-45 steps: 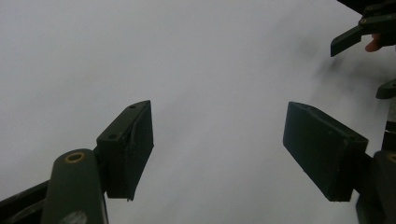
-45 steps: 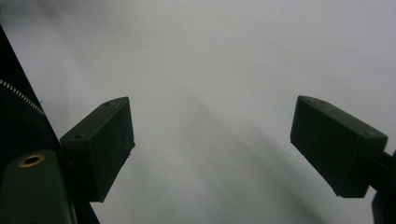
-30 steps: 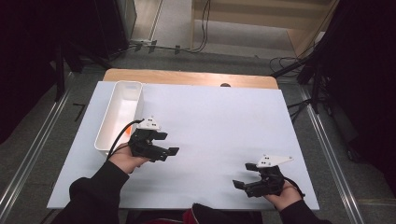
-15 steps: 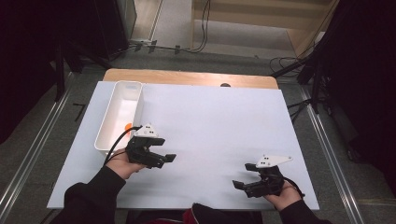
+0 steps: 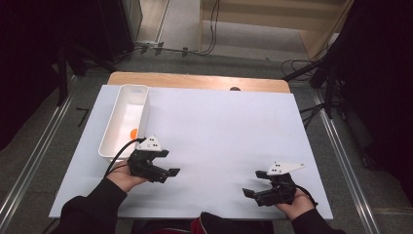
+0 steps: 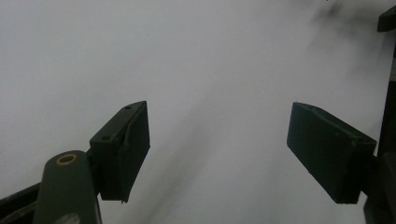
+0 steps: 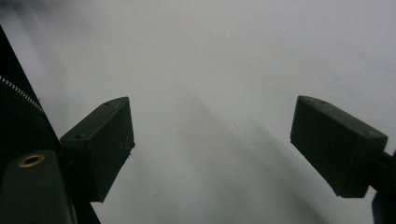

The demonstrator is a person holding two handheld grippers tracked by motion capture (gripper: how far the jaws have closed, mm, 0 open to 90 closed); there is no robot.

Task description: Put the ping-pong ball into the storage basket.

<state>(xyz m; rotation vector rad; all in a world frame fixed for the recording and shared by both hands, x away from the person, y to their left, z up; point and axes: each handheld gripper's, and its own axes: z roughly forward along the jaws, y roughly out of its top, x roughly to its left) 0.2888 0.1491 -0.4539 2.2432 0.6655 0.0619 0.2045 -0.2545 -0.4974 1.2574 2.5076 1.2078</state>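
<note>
Landmark: white tray [image 5: 113, 127], a long narrow bin lying lengthwise on the left part of the sheet [image 5: 219, 126].
Sheet: pale cover over most of the table [image 5: 195, 81]; the wooden edge shows as a strip beyond the tray's far end.
Ball: small orange ball [image 5: 133, 131] inside the tray, on its floor, close to the right wall and nearer the near end than the far end.
Left gripper: left gripper [image 5: 165, 171] sits just past the tray's near right corner, on the person's side of it; it is apart from the tray and from the ball.
Left gripper, jaws: released, standing well apart; they have just been opening, with nothing between them. In the left gripper view the left gripper [image 6: 217, 149] frames bare sheet.
Left hand: left hand [image 5: 124, 178] grips the body from below the tray's near end; dark sleeve [image 5: 87, 209] behind it.
Cable: black cable [image 5: 119, 153] arcs from the left gripper alongside the tray's near end.
Right gripper: right gripper [image 5: 249, 191] lies far to the right of the tray, near the sheet's near edge, well apart from the ball.
Right gripper, jaws: released, wide apart, nothing between them; in the right gripper view the right gripper [image 7: 212, 149] frames bare sheet.
Right hand: right hand [image 5: 294, 204] holds its body from the near side.
</note>
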